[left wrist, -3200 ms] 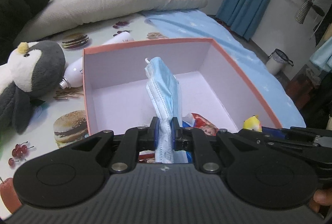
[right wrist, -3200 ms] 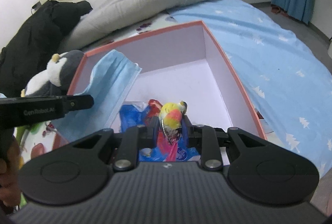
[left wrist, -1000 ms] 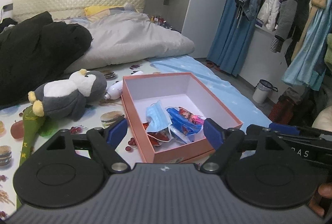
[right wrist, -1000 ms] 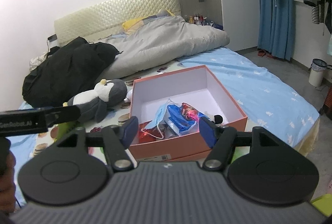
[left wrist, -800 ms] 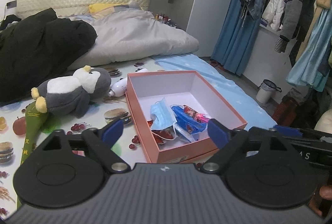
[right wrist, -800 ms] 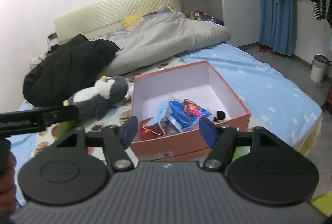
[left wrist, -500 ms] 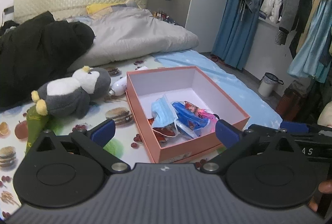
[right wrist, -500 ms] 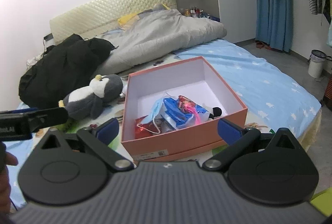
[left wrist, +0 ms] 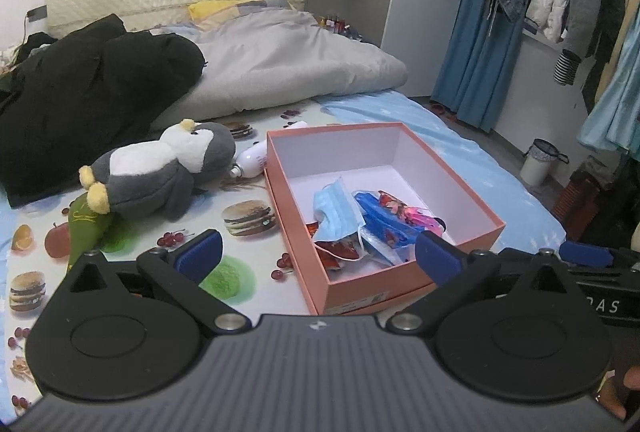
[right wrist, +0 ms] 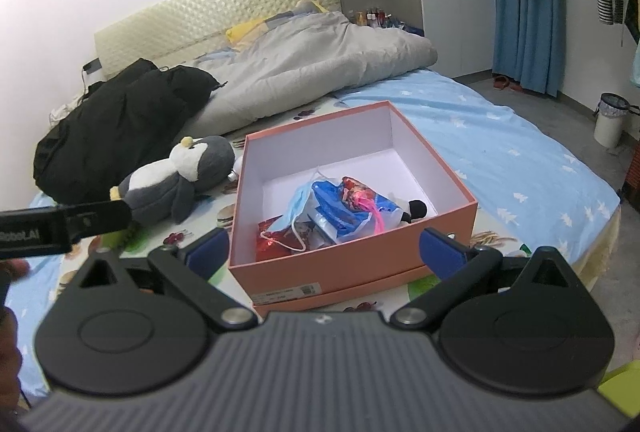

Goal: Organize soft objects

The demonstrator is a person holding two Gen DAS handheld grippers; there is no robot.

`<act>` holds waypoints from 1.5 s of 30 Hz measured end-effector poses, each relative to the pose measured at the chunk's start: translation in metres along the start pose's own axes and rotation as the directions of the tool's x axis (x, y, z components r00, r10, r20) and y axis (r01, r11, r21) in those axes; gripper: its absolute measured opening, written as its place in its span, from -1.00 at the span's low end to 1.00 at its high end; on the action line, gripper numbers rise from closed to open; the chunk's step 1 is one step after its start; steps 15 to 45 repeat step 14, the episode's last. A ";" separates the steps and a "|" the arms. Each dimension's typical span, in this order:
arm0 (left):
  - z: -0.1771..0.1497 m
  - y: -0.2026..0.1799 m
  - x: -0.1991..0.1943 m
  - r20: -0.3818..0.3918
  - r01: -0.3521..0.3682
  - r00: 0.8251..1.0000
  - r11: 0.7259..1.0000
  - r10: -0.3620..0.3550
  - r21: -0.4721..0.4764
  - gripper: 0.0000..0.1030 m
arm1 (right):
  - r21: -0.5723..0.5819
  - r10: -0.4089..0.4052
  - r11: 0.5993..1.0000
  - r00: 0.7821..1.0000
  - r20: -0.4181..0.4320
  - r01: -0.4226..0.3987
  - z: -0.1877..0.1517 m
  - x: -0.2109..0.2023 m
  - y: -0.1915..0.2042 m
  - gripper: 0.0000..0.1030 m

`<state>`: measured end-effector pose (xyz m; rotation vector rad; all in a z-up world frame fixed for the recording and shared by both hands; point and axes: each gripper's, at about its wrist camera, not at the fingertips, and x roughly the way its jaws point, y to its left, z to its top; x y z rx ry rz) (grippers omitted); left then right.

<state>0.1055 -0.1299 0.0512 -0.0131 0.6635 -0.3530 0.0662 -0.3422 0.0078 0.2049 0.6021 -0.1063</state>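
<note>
The bed point(left wrist: 480, 160) carries everything: a grey duvet point(left wrist: 288, 60) and a black coat point(left wrist: 80, 96) lie toward the headboard, with a fruit-and-burger print mat point(left wrist: 248, 220) nearer the cameras. On the mat stands an open pink box point(right wrist: 352, 264) with a white inside. A small white label with a barcode sits on its near wall; the print is too small to read.

A grey and white plush penguin point(left wrist: 160, 172) lies on the mat just left of the box, and a white bottle point(left wrist: 252, 162) lies between its head and the box's far left corner.

Inside the box, at the near left, is a heap of soft things: a blue face mask point(left wrist: 336, 212) leaning over red and blue printed packets point(right wrist: 348, 208), with a small black and white toy point(right wrist: 416, 210) to the right of them.

The left gripper point(left wrist: 318, 252) hangs above the mat in front of the box, jaws wide apart, holding and touching nothing. The right gripper point(right wrist: 324, 248) is the same, jaws spread wide and empty, before the box's near wall. The left gripper's side, seen from the right wrist, bears letters of which only "obotAI" can be made out; the right gripper's side, in the left wrist view, shows "AS".
</note>
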 end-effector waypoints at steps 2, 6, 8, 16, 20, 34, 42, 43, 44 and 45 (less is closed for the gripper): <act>0.000 0.001 0.000 0.003 0.000 1.000 1.000 0.000 -0.002 1.00 | -0.001 0.002 1.000 1.000 0.005 -0.002 0.001 -0.001 0.000 1.00; -0.001 0.004 0.003 -0.001 -0.007 1.000 1.000 0.007 -0.018 1.00 | -0.004 0.003 1.000 1.000 0.017 -0.003 0.002 0.001 0.001 1.00; -0.002 0.005 0.005 -0.007 -0.008 1.000 1.000 0.008 -0.019 1.00 | -0.003 0.004 1.000 1.000 0.016 -0.004 0.002 0.002 0.001 1.00; -0.003 0.005 0.007 -0.008 -0.014 1.000 1.000 0.014 -0.019 1.00 | 0.000 0.003 1.000 1.000 0.010 -0.003 0.001 0.004 0.000 1.00; -0.003 0.005 0.007 -0.008 -0.014 1.000 1.000 0.014 -0.019 1.00 | 0.000 0.003 1.000 1.000 0.010 -0.003 0.001 0.004 0.000 1.00; -0.003 0.005 0.007 -0.008 -0.014 1.000 1.000 0.014 -0.019 1.00 | 0.000 0.003 1.000 1.000 0.010 -0.003 0.001 0.004 0.000 1.00; -0.003 0.005 0.007 -0.008 -0.014 1.000 1.000 0.014 -0.019 1.00 | 0.000 0.003 1.000 1.000 0.010 -0.003 0.001 0.004 0.000 1.00; -0.003 0.005 0.007 -0.008 -0.014 1.000 1.000 0.014 -0.019 1.00 | 0.000 0.003 1.000 1.000 0.010 -0.003 0.001 0.004 0.000 1.00; -0.003 0.005 0.007 -0.008 -0.014 1.000 1.000 0.014 -0.019 1.00 | 0.000 0.003 1.000 1.000 0.010 -0.003 0.001 0.004 0.000 1.00; -0.003 0.005 0.007 -0.008 -0.014 1.000 1.000 0.014 -0.019 1.00 | 0.000 0.003 1.000 1.000 0.010 -0.003 0.001 0.004 0.000 1.00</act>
